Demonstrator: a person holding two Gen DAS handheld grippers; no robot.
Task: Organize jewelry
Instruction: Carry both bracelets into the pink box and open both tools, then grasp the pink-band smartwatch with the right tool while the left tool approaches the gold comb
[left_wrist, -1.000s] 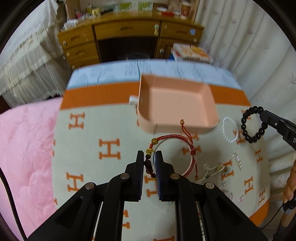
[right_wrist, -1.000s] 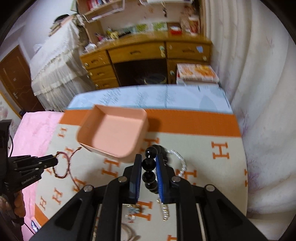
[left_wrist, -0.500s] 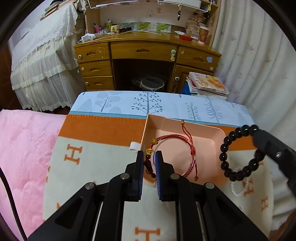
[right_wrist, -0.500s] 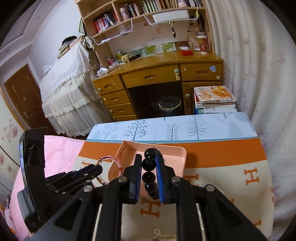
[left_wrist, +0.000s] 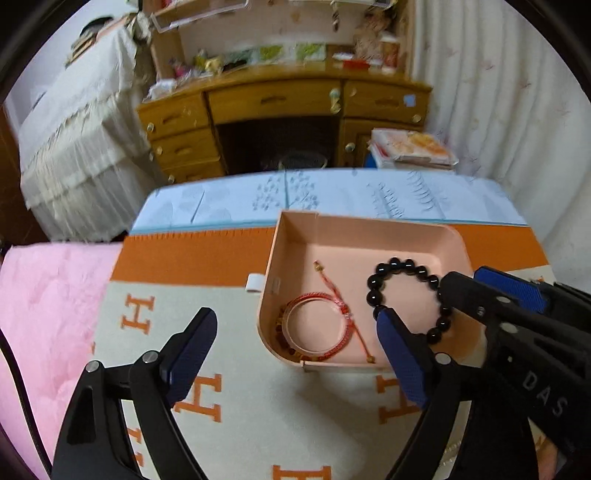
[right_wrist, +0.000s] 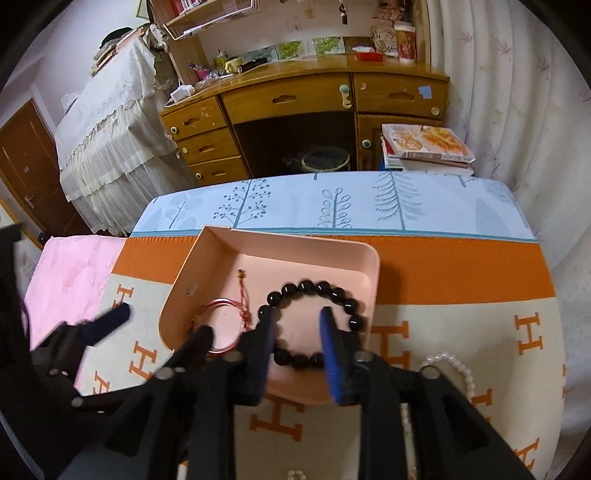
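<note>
Black bead bracelet (right_wrist: 314, 321) in the pink tray (right_wrist: 373, 273) between the right gripper's (right_wrist: 297, 325) just-opened, released jaws (left gripper (left_wrist: 295, 332) likewise spread, red cord bracelet (left_wrist: 317, 328) dropped).

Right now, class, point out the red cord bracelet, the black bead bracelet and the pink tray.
red cord bracelet (left_wrist: 334, 345), left wrist view, on its woven red band.
black bead bracelet (right_wrist: 323, 286), right wrist view, on a far bead.
pink tray (right_wrist: 295, 242), right wrist view, on its far wall.

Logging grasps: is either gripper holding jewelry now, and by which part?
Nothing held. Red bracelet and black bead bracelet lie released in the tray.
</note>
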